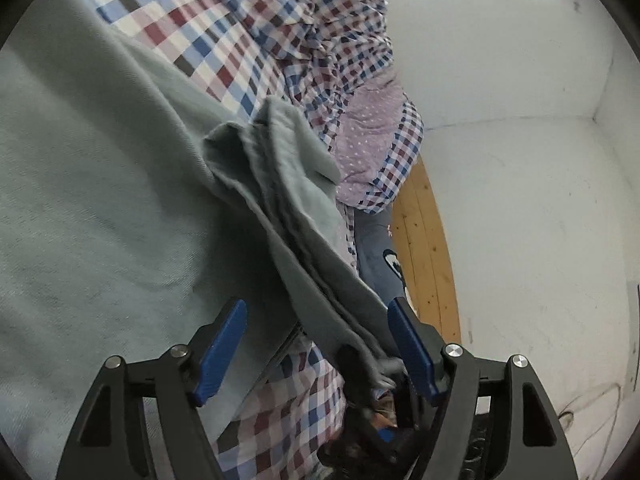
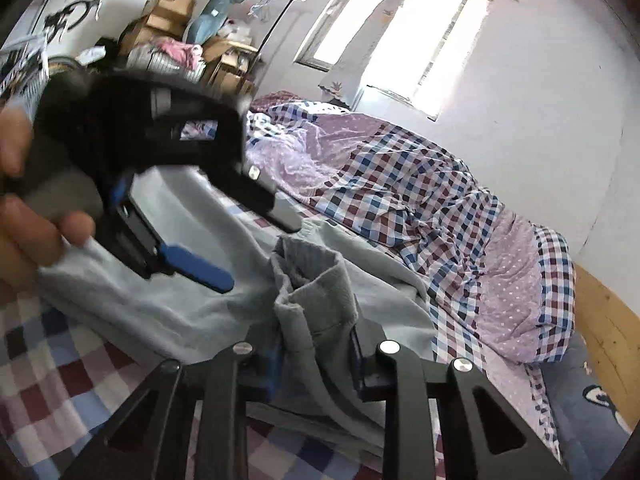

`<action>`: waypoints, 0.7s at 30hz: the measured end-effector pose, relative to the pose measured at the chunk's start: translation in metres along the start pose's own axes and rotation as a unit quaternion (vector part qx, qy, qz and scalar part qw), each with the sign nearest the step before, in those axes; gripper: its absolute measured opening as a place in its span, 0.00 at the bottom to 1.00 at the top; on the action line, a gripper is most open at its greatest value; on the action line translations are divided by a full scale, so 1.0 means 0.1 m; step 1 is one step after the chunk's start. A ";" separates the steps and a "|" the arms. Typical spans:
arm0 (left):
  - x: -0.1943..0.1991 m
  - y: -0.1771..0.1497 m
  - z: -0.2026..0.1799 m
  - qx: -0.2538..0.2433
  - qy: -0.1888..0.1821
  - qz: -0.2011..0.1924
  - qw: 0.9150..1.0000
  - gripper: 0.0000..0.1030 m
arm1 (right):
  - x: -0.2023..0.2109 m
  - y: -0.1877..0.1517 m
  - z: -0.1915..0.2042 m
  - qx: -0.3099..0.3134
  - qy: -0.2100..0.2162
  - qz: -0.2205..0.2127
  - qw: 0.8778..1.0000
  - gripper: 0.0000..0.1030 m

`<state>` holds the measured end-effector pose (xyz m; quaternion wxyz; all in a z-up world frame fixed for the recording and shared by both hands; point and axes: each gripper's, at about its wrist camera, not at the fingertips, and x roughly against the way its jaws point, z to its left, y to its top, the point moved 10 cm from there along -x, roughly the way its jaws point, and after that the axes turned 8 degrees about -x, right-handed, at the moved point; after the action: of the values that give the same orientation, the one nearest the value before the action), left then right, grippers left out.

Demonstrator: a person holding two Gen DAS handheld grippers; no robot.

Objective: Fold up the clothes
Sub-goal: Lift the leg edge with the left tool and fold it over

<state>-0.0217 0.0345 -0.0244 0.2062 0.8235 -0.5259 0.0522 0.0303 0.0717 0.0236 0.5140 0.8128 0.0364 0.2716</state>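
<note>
A grey-green garment lies spread over the checked bed sheet. One of its sleeves is lifted and runs down between my left gripper's wide-apart blue fingers, close to the right-hand one. My left gripper is open and grips nothing. In the right wrist view my right gripper is shut on the sleeve, whose ribbed cuff stands up just past the fingertips. A hand holds the left gripper at upper left, its blue finger hovering over the pale cloth.
A bunched checked and purple dotted quilt lies along the bed's far side by the white wall. A wooden panel and a blue rug are below it. Cardboard boxes and clutter stand in the corner near a window.
</note>
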 end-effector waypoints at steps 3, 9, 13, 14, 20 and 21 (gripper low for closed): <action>-0.10 -0.02 -0.04 -0.011 0.000 -0.001 1.000 0.74 | 0.13 0.05 -0.06 -0.012 0.020 0.000 1.000 0.26; -0.15 0.06 0.11 -0.011 0.035 -0.019 0.999 0.74 | 0.16 -0.29 0.32 0.071 0.075 0.054 0.993 0.25; -0.15 0.13 0.24 -0.003 0.057 -0.038 0.998 0.71 | 0.21 -0.43 0.44 0.090 0.104 0.076 0.988 0.24; -0.13 0.16 0.29 0.003 0.061 -0.046 0.997 0.62 | 0.23 -0.45 0.45 0.088 0.110 0.083 0.987 0.24; -0.07 0.11 0.23 -0.038 0.101 -0.070 0.992 0.08 | 0.40 -0.54 0.20 0.002 0.129 0.132 0.983 0.29; -0.06 0.08 0.18 -0.053 0.112 -0.074 0.989 0.08 | 0.42 -0.55 0.17 -0.012 0.132 0.140 0.981 0.36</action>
<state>-0.0336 0.0297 -0.0405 0.3107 0.8371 -0.4388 0.1003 0.0864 0.0984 -0.0116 0.4712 0.7607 -0.0139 0.4462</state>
